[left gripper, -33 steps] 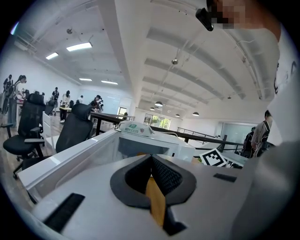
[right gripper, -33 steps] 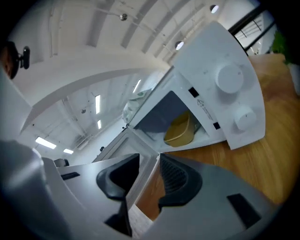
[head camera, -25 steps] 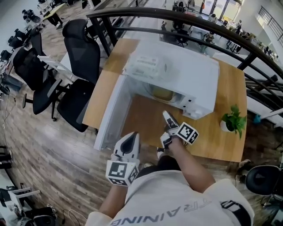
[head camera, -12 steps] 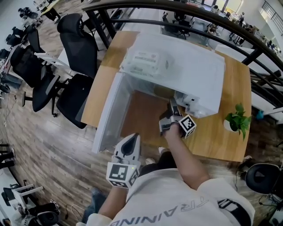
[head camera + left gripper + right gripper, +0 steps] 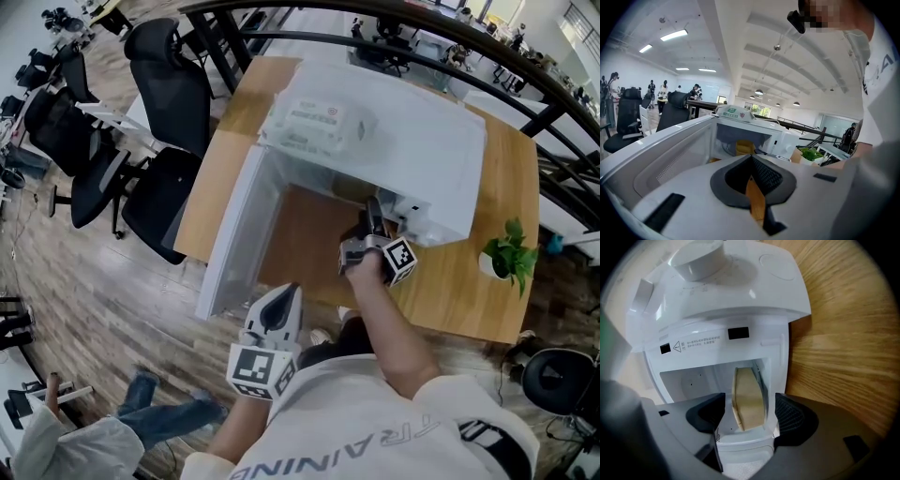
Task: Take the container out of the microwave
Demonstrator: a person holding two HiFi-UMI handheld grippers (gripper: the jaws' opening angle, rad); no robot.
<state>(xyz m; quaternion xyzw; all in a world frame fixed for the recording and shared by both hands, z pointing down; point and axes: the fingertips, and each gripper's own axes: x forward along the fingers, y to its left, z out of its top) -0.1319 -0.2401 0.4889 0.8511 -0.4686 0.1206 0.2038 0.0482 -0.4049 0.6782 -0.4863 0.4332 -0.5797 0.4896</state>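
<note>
R gripper [image 5: 750, 411] faces container [image 5: 749, 399]
Jaws just opened, empty; container straight ahead inside microwave [image 5: 412, 159]. L gripper [image 5: 752, 174] shut, farther back.

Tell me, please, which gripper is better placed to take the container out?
Right. The right gripper sits at the opening of the microwave, jaws just opened, the tan container framed between them, not gripped. The left gripper hangs back, shut.

Open white microwave [image 5: 422, 159] on wooden table [image 5: 469, 277], right gripper [image 5: 375, 217] at its mouth, left gripper [image 5: 284, 298] lower
</note>
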